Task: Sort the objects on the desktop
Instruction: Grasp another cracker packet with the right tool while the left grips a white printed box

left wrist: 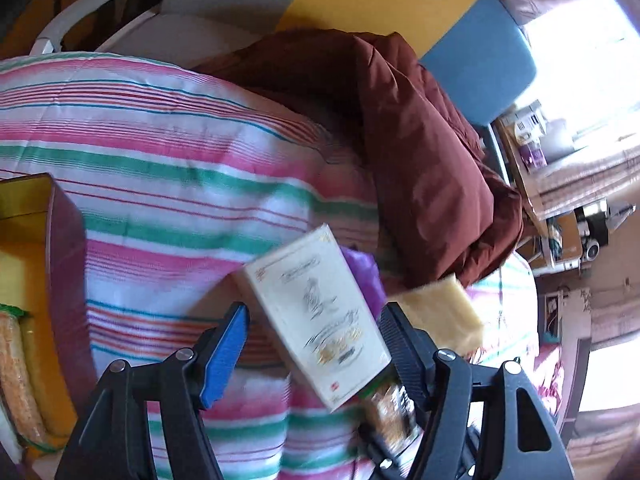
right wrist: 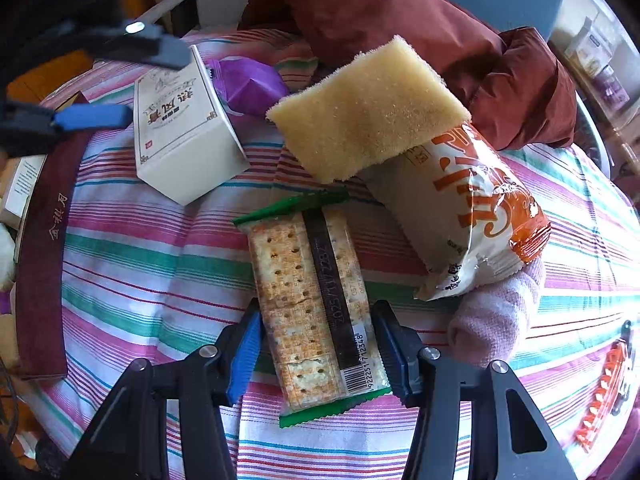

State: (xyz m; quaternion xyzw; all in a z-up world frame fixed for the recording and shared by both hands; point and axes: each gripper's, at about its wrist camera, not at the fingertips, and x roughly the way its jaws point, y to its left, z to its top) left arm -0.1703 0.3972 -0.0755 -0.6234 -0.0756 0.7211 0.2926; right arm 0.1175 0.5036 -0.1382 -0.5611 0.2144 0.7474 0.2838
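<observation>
A cream box with gold print (left wrist: 320, 320) lies tilted on the striped cloth between the fingers of my open left gripper (left wrist: 316, 348); it also shows in the right wrist view (right wrist: 180, 132), with the left gripper (right wrist: 120, 84) around its far end, not closed on it. My right gripper (right wrist: 316, 352) is open, its pads on either side of a green-edged cracker packet (right wrist: 312, 300) lying flat. A yellow sponge (right wrist: 368, 108) leans on an orange-and-white snack bag (right wrist: 460, 208). A purple wrapper (right wrist: 248, 84) lies behind the box.
A dark red open box (left wrist: 64, 248) holding cracker packets (left wrist: 20, 372) stands at the left; its maroon wall shows in the right wrist view (right wrist: 44, 248). A brown jacket (right wrist: 420, 32) is heaped at the back. A pink cloth (right wrist: 496, 312) lies by the snack bag.
</observation>
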